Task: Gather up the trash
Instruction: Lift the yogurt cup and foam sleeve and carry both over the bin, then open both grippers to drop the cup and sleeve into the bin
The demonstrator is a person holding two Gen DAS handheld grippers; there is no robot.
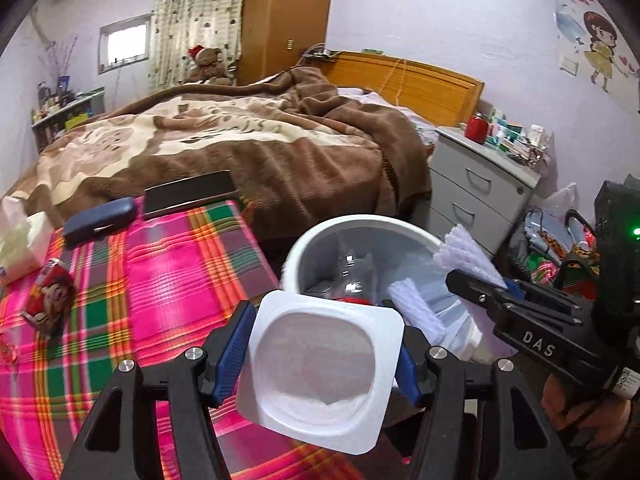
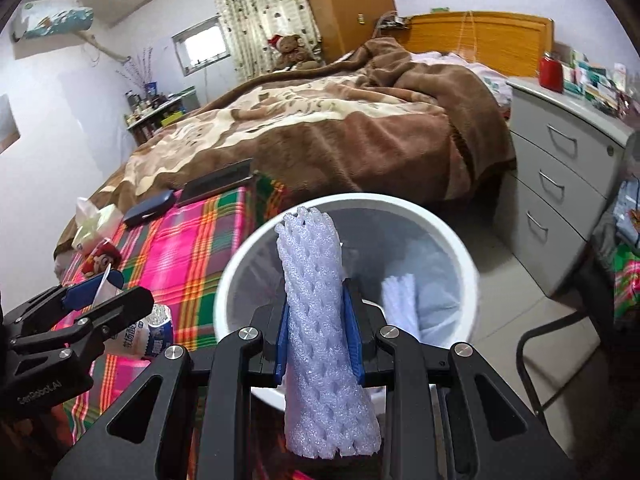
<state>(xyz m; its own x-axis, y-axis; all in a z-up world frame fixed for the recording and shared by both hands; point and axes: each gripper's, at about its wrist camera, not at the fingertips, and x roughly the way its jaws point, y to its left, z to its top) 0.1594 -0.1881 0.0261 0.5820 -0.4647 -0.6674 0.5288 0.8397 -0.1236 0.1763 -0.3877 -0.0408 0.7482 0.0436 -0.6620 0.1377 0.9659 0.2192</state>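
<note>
My left gripper is shut on an empty white plastic cup, held at the near rim of the white trash bin. My right gripper is shut on a white foam net sleeve, held upright over the near rim of the bin. In the left wrist view the right gripper comes in from the right with the sleeve over the bin. In the right wrist view the left gripper and its cup show at the left. Another foam sleeve lies inside the bin.
The plaid cloth holds a red cartoon can, a dark glasses case, a flat dark box and a tissue pack. A bed with a brown blanket lies behind. A grey drawer unit stands right of the bin.
</note>
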